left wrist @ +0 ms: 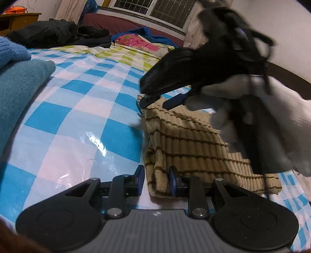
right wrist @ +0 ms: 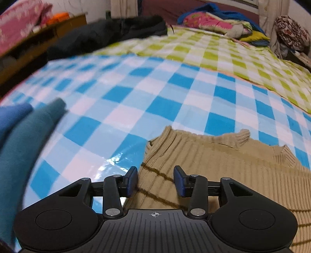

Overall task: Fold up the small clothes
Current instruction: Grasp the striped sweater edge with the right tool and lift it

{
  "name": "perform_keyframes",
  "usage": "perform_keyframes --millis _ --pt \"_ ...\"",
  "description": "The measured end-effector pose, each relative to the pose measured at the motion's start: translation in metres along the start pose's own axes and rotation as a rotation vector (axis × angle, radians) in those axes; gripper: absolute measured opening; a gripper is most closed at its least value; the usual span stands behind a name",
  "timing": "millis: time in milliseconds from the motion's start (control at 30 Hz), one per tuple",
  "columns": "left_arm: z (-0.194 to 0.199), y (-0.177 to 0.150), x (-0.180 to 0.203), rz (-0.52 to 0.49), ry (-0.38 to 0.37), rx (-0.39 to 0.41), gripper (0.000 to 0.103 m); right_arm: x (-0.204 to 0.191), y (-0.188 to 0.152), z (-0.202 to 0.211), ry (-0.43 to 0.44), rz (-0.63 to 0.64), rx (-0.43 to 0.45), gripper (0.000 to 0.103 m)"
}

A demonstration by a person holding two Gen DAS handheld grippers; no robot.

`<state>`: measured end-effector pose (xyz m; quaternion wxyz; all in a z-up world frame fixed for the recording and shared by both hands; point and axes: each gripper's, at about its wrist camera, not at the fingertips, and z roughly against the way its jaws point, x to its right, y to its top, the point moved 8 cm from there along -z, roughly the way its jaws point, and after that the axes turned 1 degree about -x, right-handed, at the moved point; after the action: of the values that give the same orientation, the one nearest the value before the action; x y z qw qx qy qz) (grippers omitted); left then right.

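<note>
— One sweater (left wrist: 194, 140) to fold: tan ribbed knit with thin dark stripes, flat on the bed's blue-check sheet (right wrist: 155, 97).

— Probably light and limp. Likely to sag and stretch if lifted by a single point. Best taken at two corners of one edge, pinching through both layers.

— Left gripper (left wrist: 157, 181): loosely round the near folded edge, pads (left wrist: 141, 181) seemingly not pressing. Right gripper (right wrist: 155, 181): spread wide above the knit's left side, grasping nothing.

— Glossy sheet, looks like plastic, so may let the knit slide when dragged. Soft bed underneath; expect some give when pressing a crease.

— Around it: teal knit (left wrist: 17, 93) and blue knit (left wrist: 11, 50) stacked at the left, well apart from the sweater. Green-check cover (right wrist: 233, 54) farther back, dark clothes (left wrist: 58, 35) heaped beyond, a pink pillow (left wrist: 132, 39) and a window (left wrist: 155, 11) at the head.

— Plenty of bare sheet left of the sweater for folding.
</note>
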<state>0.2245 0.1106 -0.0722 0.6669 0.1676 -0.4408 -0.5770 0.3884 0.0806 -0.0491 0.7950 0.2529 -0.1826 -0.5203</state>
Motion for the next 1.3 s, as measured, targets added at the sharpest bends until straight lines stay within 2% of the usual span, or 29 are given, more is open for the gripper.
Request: perform_keyframes --millis 133,233,333,367,467,567,733,1033,1133,1300 --pt "0.002 0.000 -0.001 0.008 -0.010 0.000 0.034 -0.009 0.004 -0.016 -0.058 0.051 -0.035 0.051" --pt "0.002 0.000 -0.002 0.009 -0.009 0.001 0.035 -0.014 0.005 -0.022 -0.097 0.094 -0.037 0.051" --pt "0.007 0.001 -0.003 0.008 0.006 0.020 0.038 -0.011 0.006 -0.023 -0.111 0.093 -0.038 0.038" --pt "0.009 0.002 -0.003 0.010 0.006 0.035 0.039 -0.008 0.007 -0.022 -0.116 0.094 -0.040 0.030" --pt "0.014 0.005 -0.003 0.003 0.012 0.069 0.044 -0.002 0.008 -0.017 -0.092 0.092 -0.040 0.017" --pt "0.009 0.000 -0.003 -0.013 0.031 0.066 0.049 0.003 0.012 -0.008 -0.057 0.068 -0.027 0.014" --pt "0.007 -0.003 0.002 -0.039 0.052 0.076 0.056 0.013 0.017 0.010 0.000 0.032 0.007 0.013" --pt "0.004 -0.008 0.015 -0.015 0.053 0.083 0.069 0.044 0.025 0.056 0.118 -0.064 0.081 0.012" --pt "-0.005 -0.007 0.023 -0.024 0.067 0.075 0.071 0.053 0.025 0.068 0.144 -0.088 0.100 0.012" --pt "-0.016 0.000 0.026 0.040 0.082 0.106 0.072 0.065 0.024 0.080 0.179 -0.118 0.117 0.012"
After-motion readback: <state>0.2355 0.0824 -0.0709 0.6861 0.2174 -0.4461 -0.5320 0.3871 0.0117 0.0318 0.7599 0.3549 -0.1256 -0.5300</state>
